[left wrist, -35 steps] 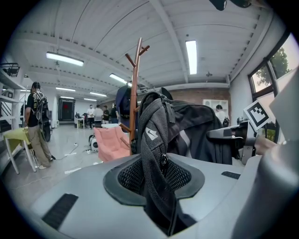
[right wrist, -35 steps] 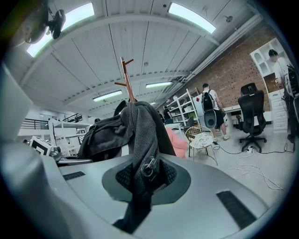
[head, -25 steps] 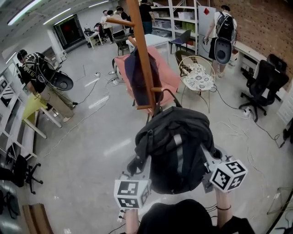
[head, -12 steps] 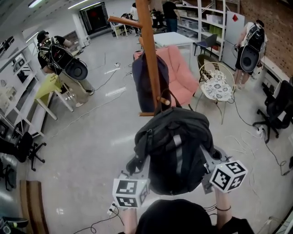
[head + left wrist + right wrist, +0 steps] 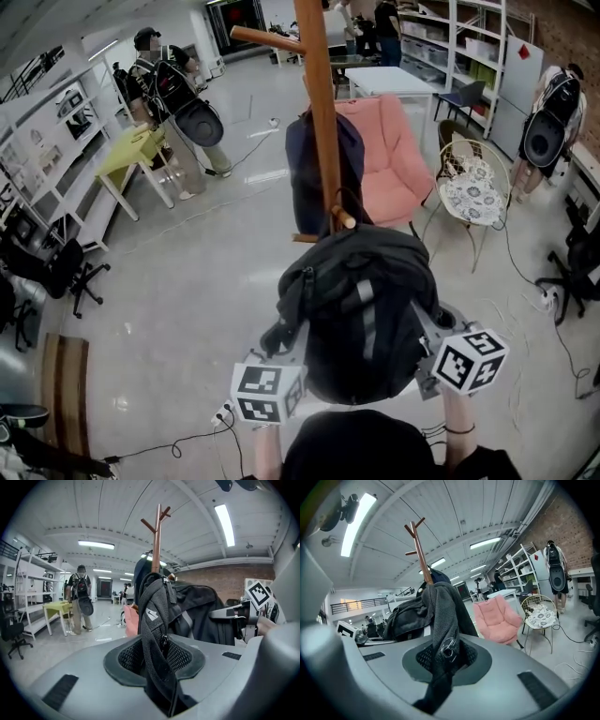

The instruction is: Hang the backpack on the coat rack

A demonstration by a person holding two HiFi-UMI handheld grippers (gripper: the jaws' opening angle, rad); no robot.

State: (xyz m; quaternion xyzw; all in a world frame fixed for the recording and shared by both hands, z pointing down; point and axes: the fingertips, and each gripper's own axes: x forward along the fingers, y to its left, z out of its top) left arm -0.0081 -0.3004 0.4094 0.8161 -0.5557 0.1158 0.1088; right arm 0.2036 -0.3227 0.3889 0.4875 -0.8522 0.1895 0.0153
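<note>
A black backpack point(image 5: 361, 309) hangs in the air between my two grippers, just in front of the wooden coat rack point(image 5: 319, 103). My left gripper point(image 5: 281, 342) is shut on the backpack's mesh shoulder strap point(image 5: 152, 634), which runs up out of the jaws. My right gripper point(image 5: 427, 328) is shut on the other shoulder strap point(image 5: 440, 639), a metal ring showing at the jaws. The rack's pole point(image 5: 157, 545) rises behind the bag, its top pegs point(image 5: 415, 529) high above. A dark blue garment point(image 5: 305, 173) hangs on the rack. A low peg point(image 5: 339, 217) sticks out right above the bag's top.
A pink armchair point(image 5: 389, 159) stands right behind the rack, and a wire chair with a patterned cushion point(image 5: 473, 187) to its right. A person with a backpack point(image 5: 173, 94) stands by a yellow-green table point(image 5: 131, 155) at the left. Cables point(image 5: 553, 309) lie on the floor at the right.
The view has swung: the rack, armchair and wire chair have shifted right and come closer, and the rack pole stands more upright. Both grippers keep their hold on the backpack straps.
</note>
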